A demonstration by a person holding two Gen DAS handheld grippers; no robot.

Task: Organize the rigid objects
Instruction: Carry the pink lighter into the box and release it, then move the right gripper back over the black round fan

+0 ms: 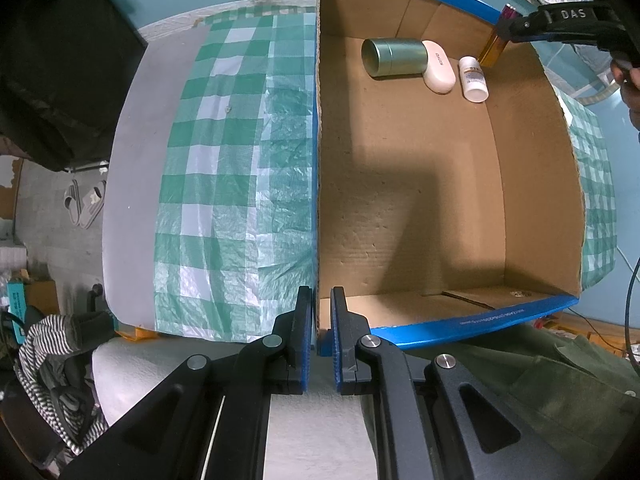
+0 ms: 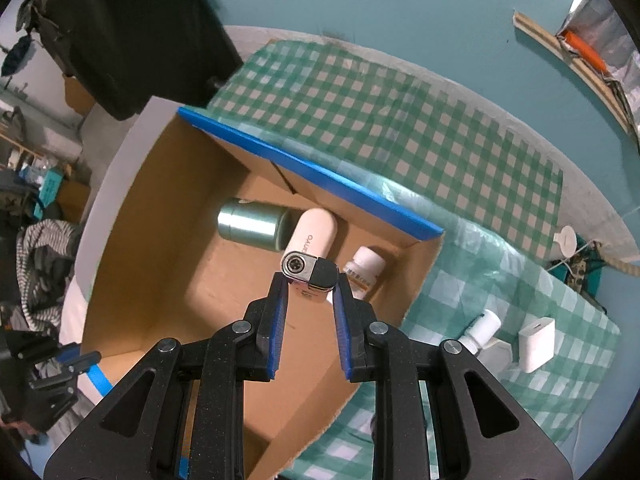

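Observation:
An open cardboard box [image 1: 536, 168] with blue-taped rims lies on a green checked cloth. On its floor at the far end lie a green tin [image 1: 394, 58], a white oval case [image 1: 440, 66] and a white pill bottle [image 1: 474, 79]. My left gripper [image 1: 321, 300] points down at the box's near corner and is shut on its side wall. My right gripper [image 2: 309, 284] is shut on an amber lighter [image 2: 310, 270] with a metal top. It hangs above the case [image 2: 312, 232], between the tin [image 2: 254, 226] and the bottle [image 2: 366, 268]. The left wrist view shows this lighter [image 1: 492, 50] over the box's far right corner.
On the cloth [image 2: 400, 120] to the right of the box lie a small white bottle [image 2: 482, 330] and a white charger block [image 2: 538, 344]. A black bag [image 2: 132, 36] stands at the table's far left. Slippers [image 1: 84, 204] lie on the floor.

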